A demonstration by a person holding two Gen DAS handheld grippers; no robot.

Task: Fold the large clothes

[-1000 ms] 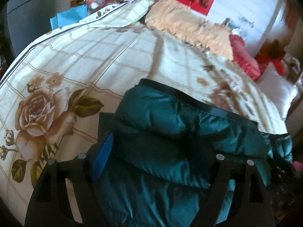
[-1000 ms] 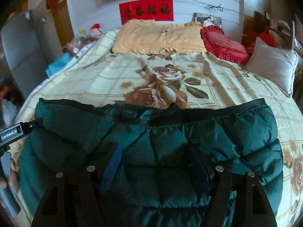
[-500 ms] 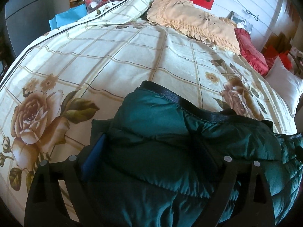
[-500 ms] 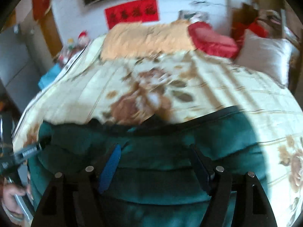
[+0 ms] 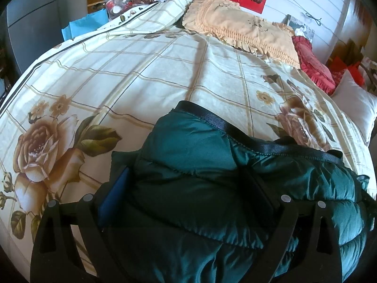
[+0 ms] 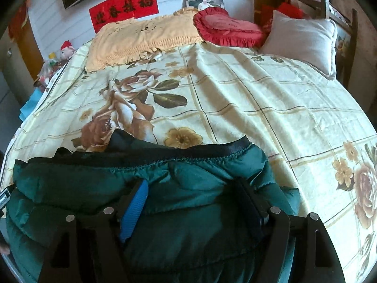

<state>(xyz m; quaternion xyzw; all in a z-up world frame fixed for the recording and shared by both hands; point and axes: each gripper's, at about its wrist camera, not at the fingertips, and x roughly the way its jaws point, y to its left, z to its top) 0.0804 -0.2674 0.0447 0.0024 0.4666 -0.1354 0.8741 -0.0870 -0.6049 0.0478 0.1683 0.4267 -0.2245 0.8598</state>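
Left wrist view: left tool (image 5: 188, 188) is standing wide, its jaws just having been opening, green puffer jacket (image 5: 200, 165) bulging between them on the bed (image 5: 141, 70). Right wrist view: right tool (image 6: 195, 198) is standing moderately wide, straddling the jacket's (image 6: 188, 188) quilted edge; whether its pads are pressing cannot be told.

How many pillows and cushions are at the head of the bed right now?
3: a peach frilled pillow at the head's left, a red heart-shaped cushion right of it, and a white pillow by the right edge. More may be hidden beyond the frame.
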